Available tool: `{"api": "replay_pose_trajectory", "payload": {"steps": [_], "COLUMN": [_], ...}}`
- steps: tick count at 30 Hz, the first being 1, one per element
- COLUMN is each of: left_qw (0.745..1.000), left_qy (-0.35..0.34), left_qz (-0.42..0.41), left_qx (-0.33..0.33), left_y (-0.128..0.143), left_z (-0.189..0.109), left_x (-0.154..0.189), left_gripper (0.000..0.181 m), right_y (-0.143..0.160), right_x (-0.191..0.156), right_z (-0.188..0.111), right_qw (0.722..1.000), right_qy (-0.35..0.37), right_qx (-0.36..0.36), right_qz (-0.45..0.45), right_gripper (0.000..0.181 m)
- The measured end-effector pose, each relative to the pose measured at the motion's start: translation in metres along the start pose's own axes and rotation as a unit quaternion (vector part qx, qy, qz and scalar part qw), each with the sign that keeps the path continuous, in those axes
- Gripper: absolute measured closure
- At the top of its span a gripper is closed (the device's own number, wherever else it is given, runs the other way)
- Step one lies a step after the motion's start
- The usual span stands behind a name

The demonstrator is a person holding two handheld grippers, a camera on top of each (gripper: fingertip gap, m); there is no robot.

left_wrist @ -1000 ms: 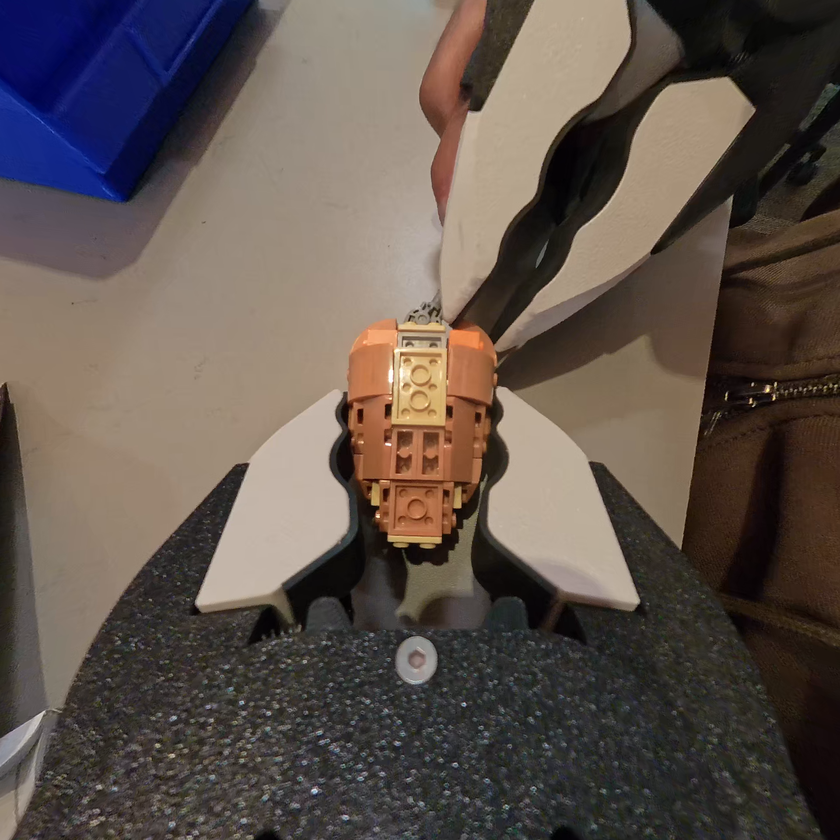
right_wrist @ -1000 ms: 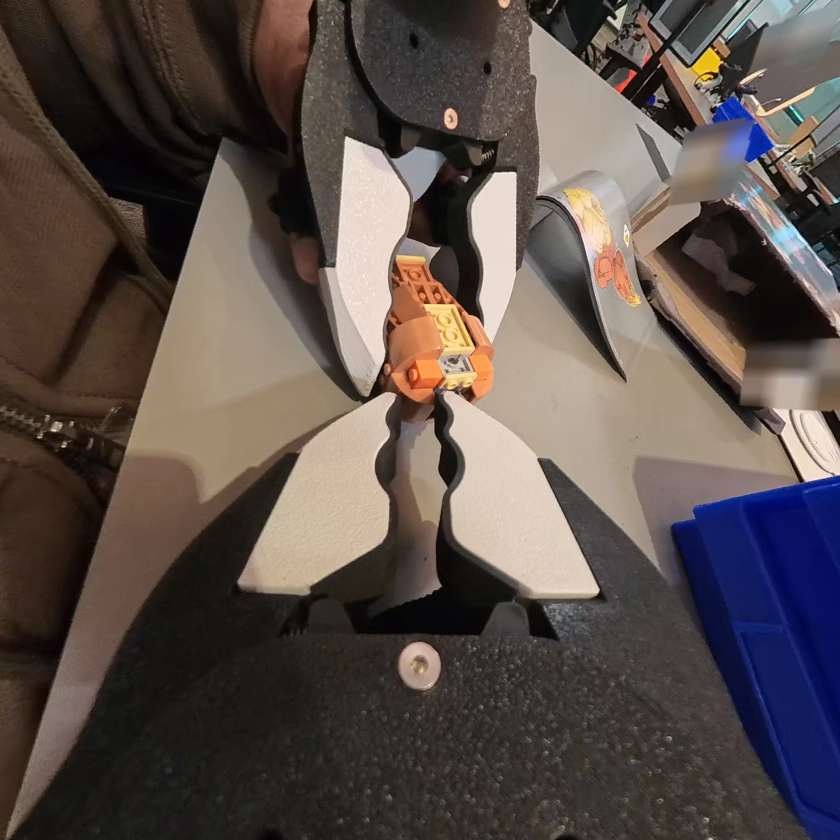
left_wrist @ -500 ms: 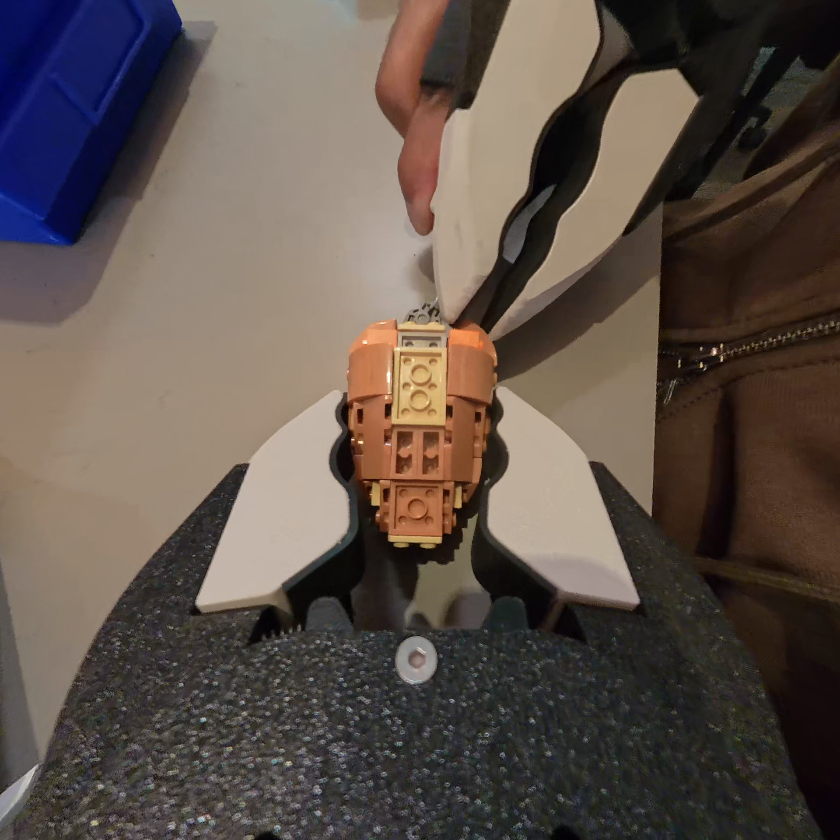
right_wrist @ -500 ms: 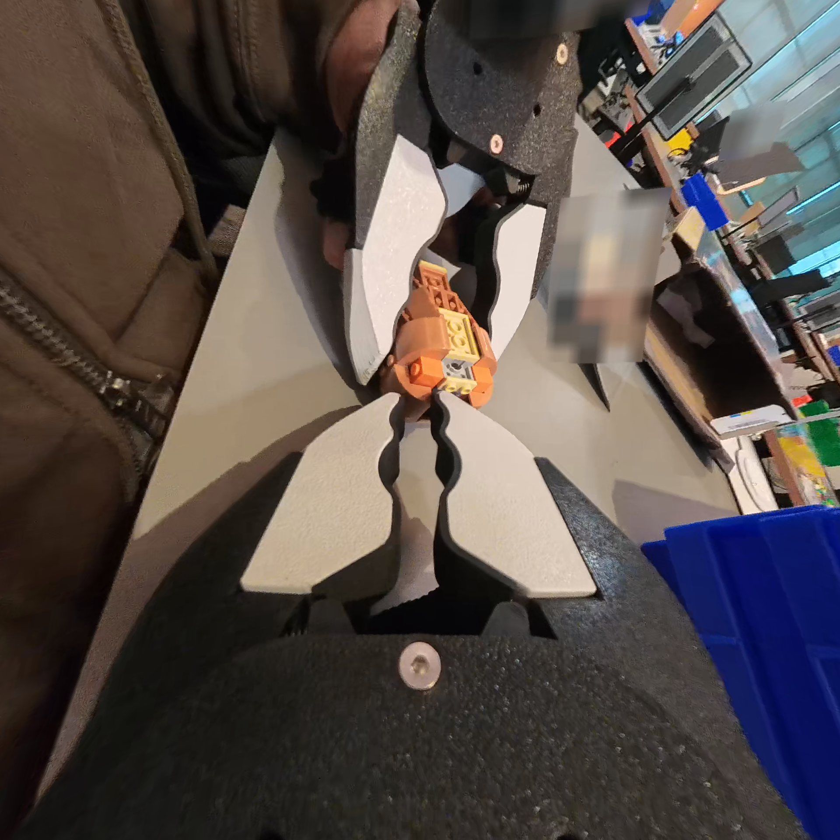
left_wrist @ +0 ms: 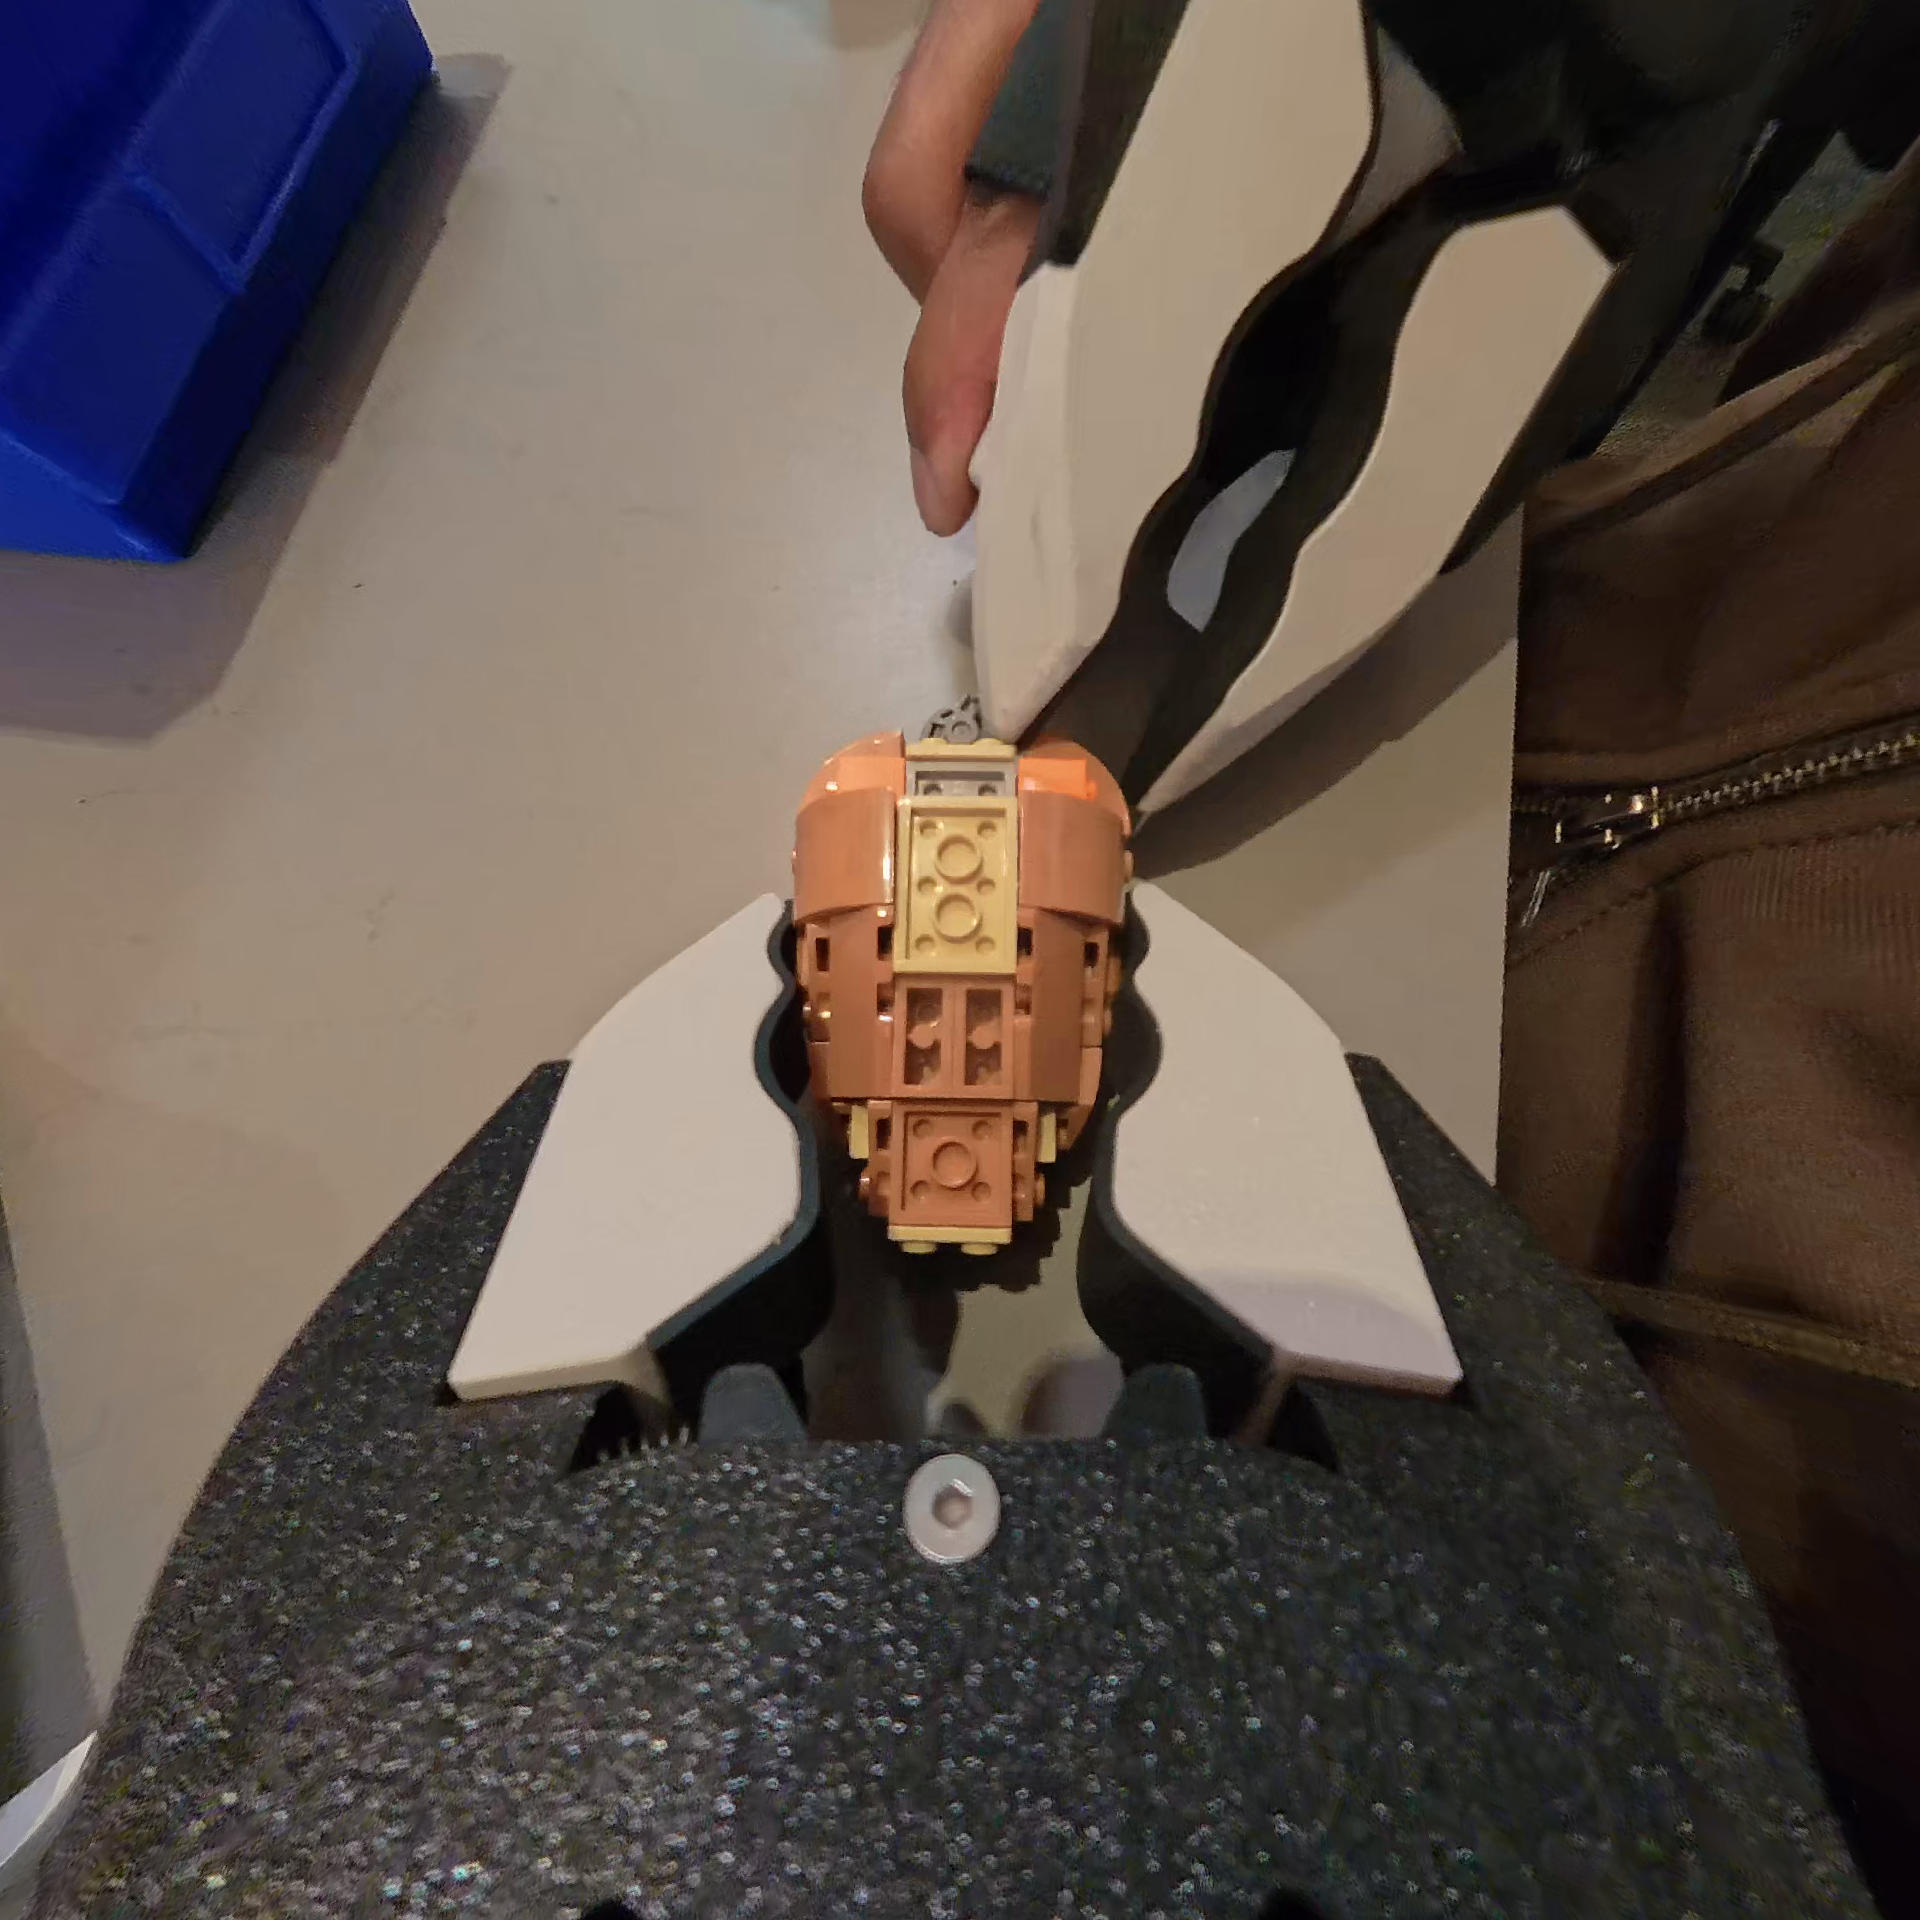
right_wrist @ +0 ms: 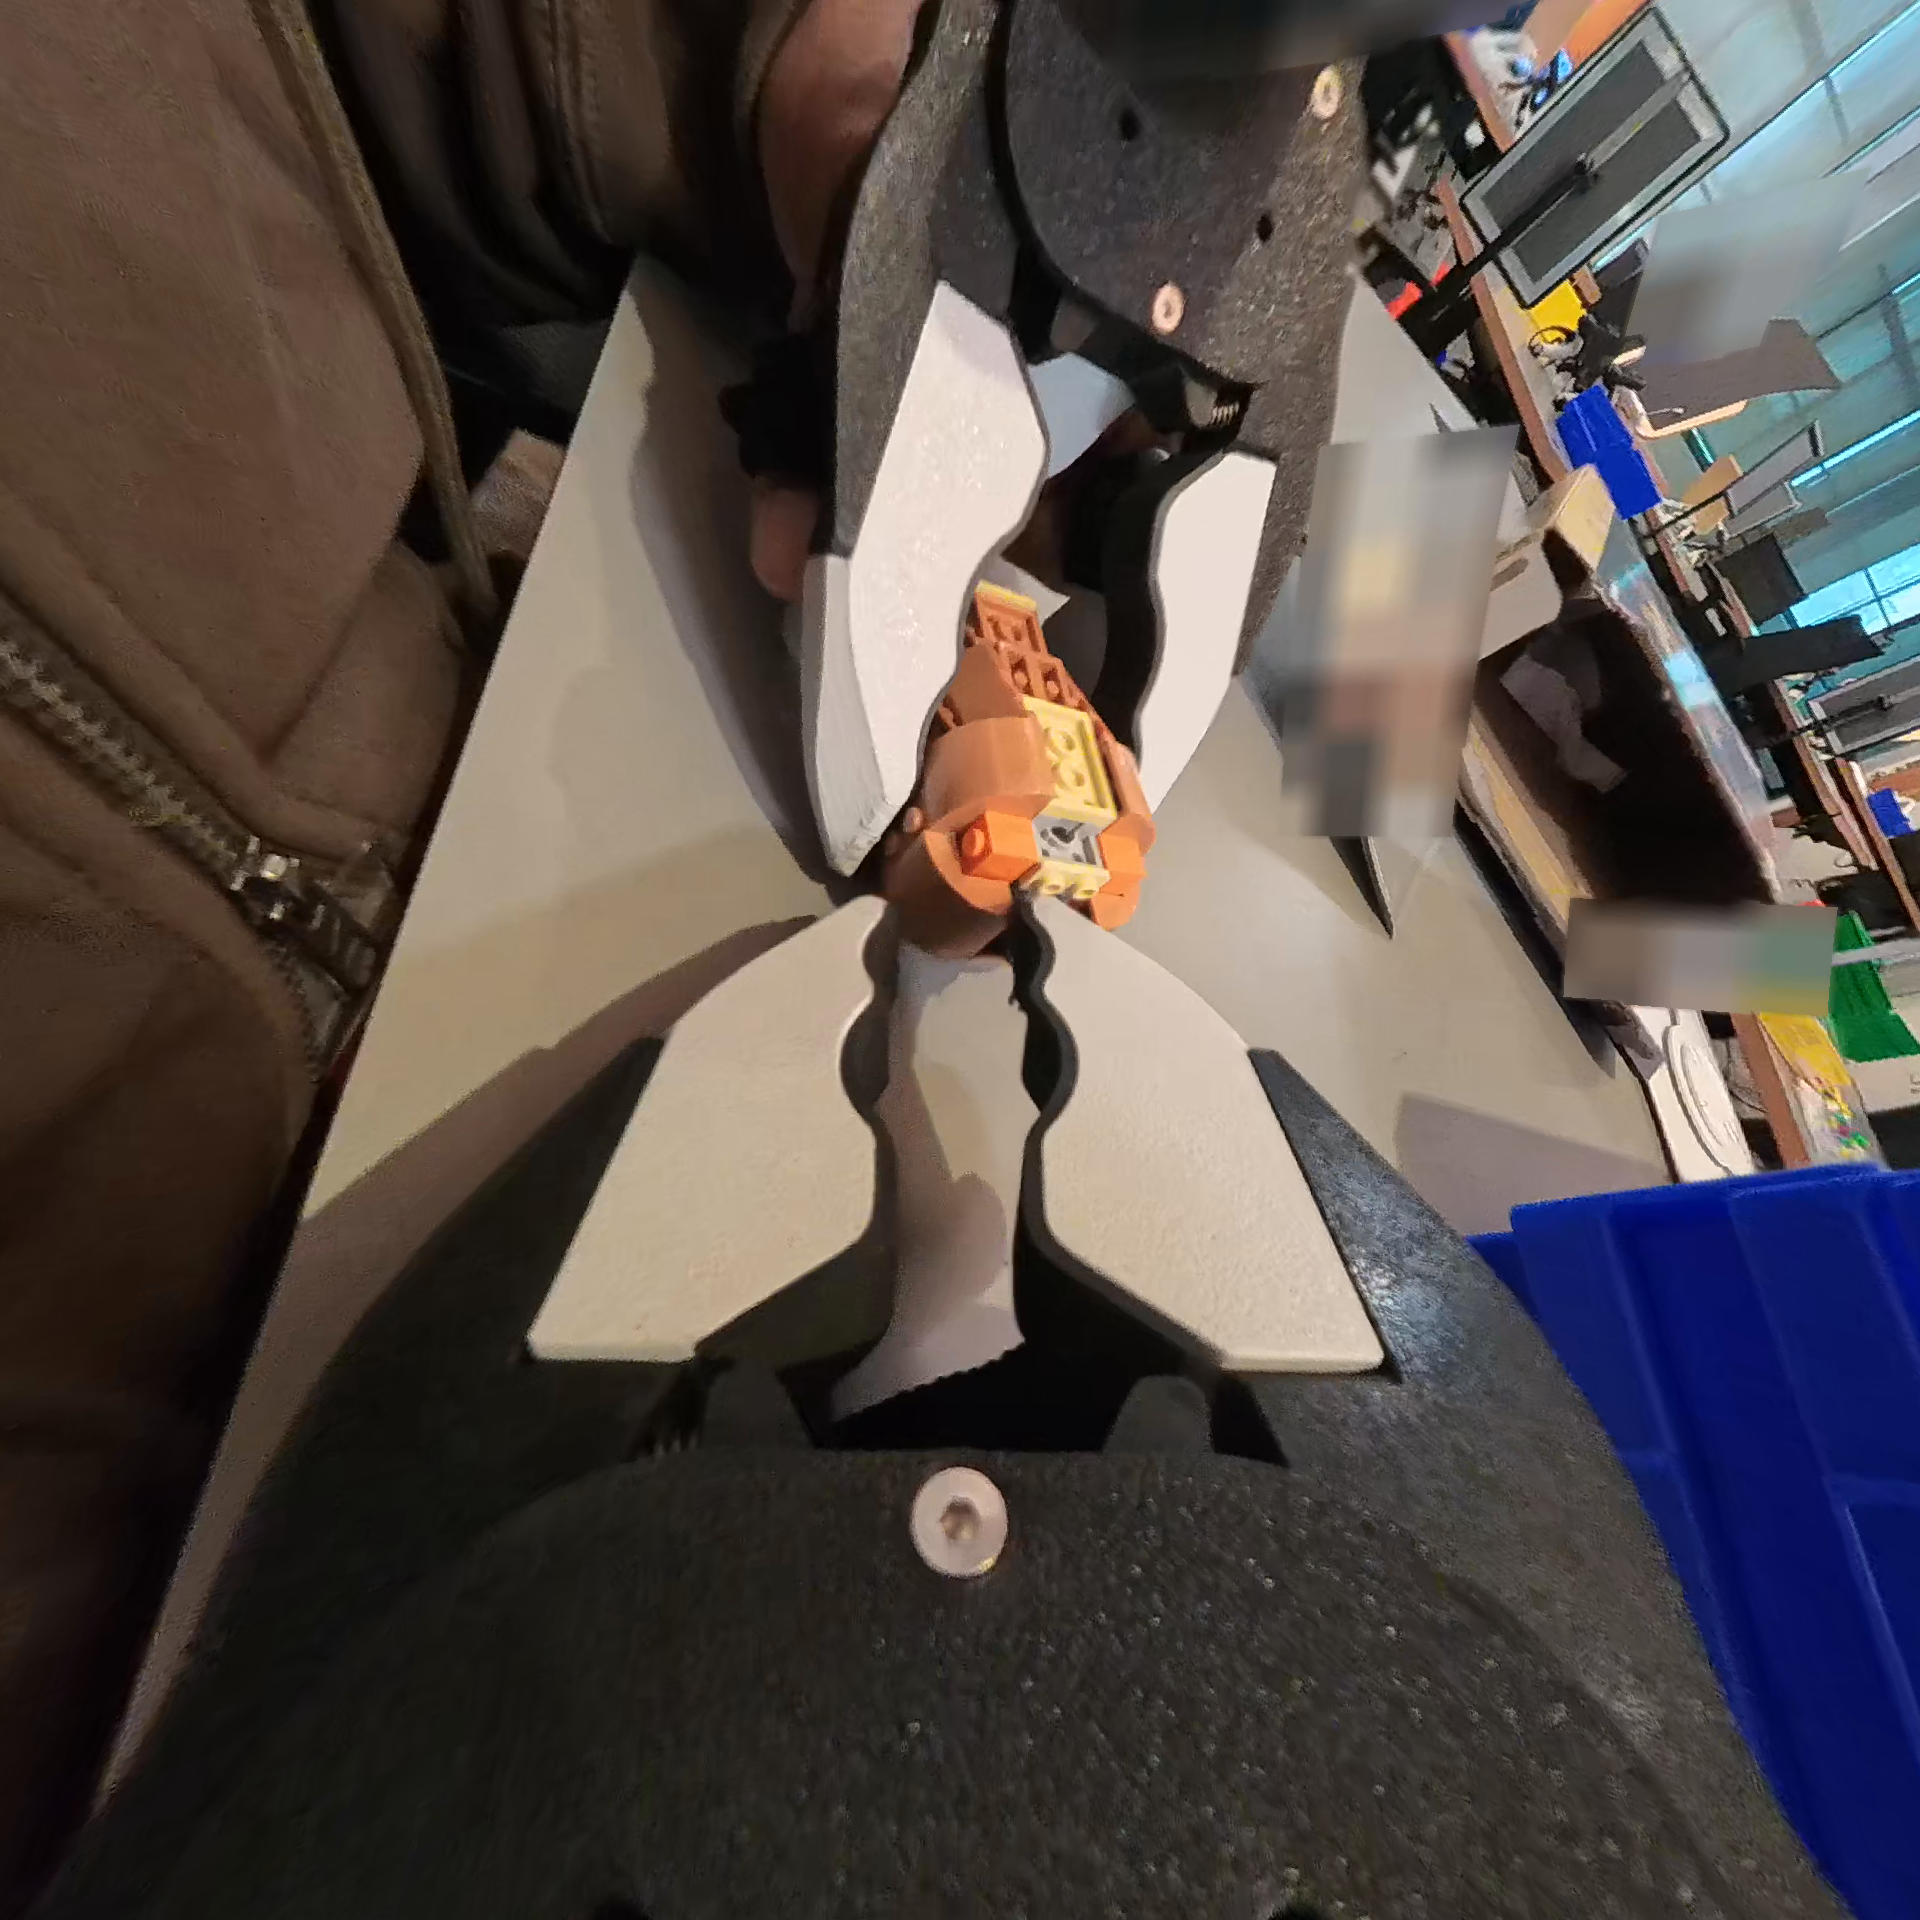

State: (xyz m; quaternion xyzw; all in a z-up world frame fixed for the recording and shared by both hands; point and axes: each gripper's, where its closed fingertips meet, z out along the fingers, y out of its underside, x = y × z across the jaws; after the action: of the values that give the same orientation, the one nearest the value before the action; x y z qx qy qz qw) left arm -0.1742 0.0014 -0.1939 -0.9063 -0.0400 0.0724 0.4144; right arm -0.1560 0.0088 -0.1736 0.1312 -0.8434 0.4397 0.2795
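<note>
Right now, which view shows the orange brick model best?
The left wrist view: the orange brick model sits centred and sharp, its studded face toward the camera, clamped in the left gripper. The right wrist view shows it smaller, tilted and partly hidden, with the right gripper at its end.

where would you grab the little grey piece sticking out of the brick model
Probably at the grey piece's free tip, coming head-on from the end opposite the left gripper, whose fingers clamp the brick model's flat sides. The piece is tiny and juts past the rounded orange end, so only fingertips fit. The right gripper sits there, nearly closed.
</note>
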Motion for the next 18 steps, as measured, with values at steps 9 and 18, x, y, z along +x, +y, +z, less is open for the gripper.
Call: {"api": "replay_pose_trajectory", "payload": {"steps": [9,18], "left_qw": [1.000,0.999], "left_qy": [-0.016,-0.025], "left_qz": [-0.012,-0.027], "left_qx": [-0.003,-0.005], "left_y": [0.0006,0.0017], "left_z": [0.0000,-0.0004], "left_x": [-0.0046,-0.0093], "left_gripper": [0.125,0.124], "right_y": [0.0020,0.0029], "right_x": [0.0038,0.0075], "right_z": [0.0058,0.0088], "right_qw": [0.998,0.994], "right_qy": [0.046,0.081], "right_qx": [-0.046,-0.067], "right_qz": [0.000,-0.041], "right_gripper": [0.157,0.158]}}
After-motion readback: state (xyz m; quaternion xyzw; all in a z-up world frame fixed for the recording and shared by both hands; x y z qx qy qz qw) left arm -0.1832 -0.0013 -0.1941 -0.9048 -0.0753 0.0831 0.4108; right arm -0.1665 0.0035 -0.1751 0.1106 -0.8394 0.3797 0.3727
